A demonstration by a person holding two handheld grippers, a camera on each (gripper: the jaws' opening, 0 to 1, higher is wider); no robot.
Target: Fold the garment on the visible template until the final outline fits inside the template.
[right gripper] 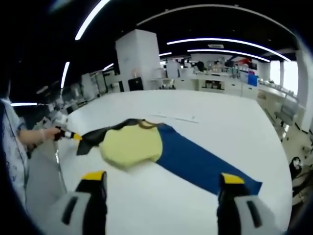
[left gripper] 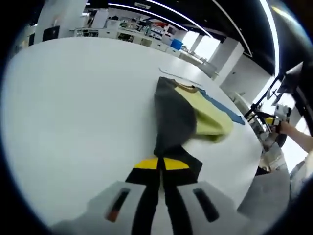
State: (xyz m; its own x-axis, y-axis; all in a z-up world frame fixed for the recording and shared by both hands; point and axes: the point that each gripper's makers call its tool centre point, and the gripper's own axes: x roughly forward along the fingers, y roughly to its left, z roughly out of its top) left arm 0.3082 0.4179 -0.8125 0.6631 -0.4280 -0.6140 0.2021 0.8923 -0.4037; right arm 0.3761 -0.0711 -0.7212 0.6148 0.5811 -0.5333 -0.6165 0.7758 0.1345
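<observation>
closely at the bottom of the left gripper view, the left gripper [left gripper: 160, 164] is seen with its yellow-tipped jaws pressed together on the dark grey sleeve [left gripper: 172, 120] of the garment, which is stretched away from the jaws across the white table [left gripper: 73, 112]. beyond the sleeve, the pale yellow body of the garment [left gripper: 210, 120] is seen bunched up, with a brownish collar at its far end. a blue template [left gripper: 222, 108] is partly covered by the garment and shows as a strip along its far edge. at the right edge of that view a person's hand [left gripper: 288, 128] is seen.

in the right gripper view, the right gripper [right gripper: 159, 182] is held above the table [right gripper: 230, 122] with its jaws wide apart and nothing between them. past the jaws, the blue template [right gripper: 200, 161] is laid flat, and the yellow garment [right gripper: 131, 144] is heaped on its left end. the dark sleeve [right gripper: 95, 136] is pulled out to the left, where it is pinched by the left gripper [right gripper: 71, 136], held in a person's hand [right gripper: 51, 132]. lab benches are visible in the background.
</observation>
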